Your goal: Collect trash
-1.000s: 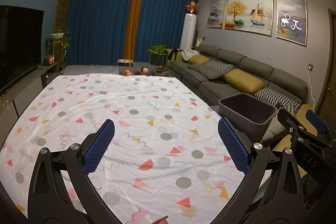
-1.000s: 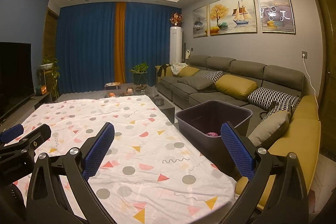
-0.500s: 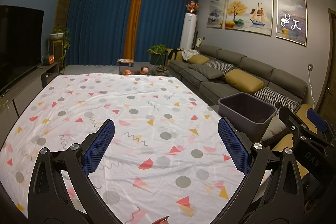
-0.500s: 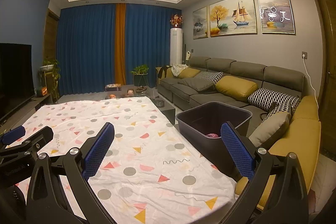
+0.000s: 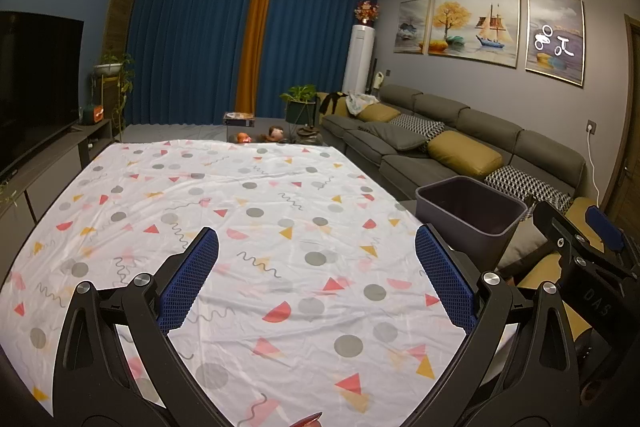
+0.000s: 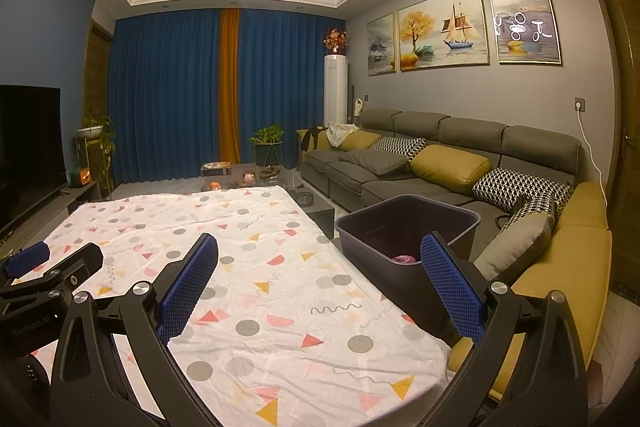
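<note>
Both grippers hang empty with jaws wide apart over the cloth-covered desk [image 5: 280, 219], and the bin [image 6: 404, 239], pink trash [image 6: 403, 259] on its floor, stands off the desk's right edge, just ahead-right of the right gripper [image 6: 320, 275] and farther from the left gripper [image 5: 316, 275].

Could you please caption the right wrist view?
Open right gripper above patterned tablecloth; pink scrap inside grey bin.

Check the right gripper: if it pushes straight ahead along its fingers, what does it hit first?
Probably the patterned tablecloth: the right gripper, jaws open and empty, points slightly down across it. The dark bin sits just right of that line, behind the right finger. Depth is hard to judge through the fisheye.
</note>
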Action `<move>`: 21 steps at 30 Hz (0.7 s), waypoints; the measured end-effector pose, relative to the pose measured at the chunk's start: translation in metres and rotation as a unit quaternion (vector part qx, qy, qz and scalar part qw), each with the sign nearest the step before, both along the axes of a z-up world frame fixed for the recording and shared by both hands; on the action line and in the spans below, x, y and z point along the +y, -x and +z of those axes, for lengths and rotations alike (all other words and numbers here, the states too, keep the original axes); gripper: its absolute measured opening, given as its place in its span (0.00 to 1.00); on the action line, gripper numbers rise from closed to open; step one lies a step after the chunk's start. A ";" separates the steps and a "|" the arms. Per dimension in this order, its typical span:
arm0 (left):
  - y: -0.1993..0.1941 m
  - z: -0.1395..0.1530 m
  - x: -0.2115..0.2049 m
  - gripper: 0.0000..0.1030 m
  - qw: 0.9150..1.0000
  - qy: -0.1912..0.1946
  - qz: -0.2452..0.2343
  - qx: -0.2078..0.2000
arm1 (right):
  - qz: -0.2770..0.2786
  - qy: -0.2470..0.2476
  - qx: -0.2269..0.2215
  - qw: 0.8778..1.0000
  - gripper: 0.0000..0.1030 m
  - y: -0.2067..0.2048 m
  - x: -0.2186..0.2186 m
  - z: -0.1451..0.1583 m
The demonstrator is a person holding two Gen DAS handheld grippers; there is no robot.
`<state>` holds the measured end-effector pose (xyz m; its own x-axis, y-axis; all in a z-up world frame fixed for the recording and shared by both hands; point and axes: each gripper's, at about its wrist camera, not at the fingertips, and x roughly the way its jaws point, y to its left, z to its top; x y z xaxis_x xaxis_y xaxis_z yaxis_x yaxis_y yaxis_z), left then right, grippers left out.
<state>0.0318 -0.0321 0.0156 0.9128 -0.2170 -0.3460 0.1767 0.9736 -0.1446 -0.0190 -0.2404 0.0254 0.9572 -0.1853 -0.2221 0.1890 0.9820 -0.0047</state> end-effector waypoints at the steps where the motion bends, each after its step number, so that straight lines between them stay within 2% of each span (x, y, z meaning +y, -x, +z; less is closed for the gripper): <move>1: 0.000 0.000 0.000 0.94 1.000 0.000 0.000 0.000 | 0.000 0.000 0.000 1.000 0.95 0.000 0.000 0.000; 21: 0.001 0.001 -0.001 0.94 1.000 -0.001 -0.001 0.000 | 0.001 -0.001 -0.004 1.000 0.95 0.002 0.000 0.002</move>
<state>0.0312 -0.0330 0.0161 0.9126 -0.2178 -0.3461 0.1784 0.9736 -0.1422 -0.0207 -0.2402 0.0272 0.9594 -0.1824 -0.2151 0.1865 0.9825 -0.0012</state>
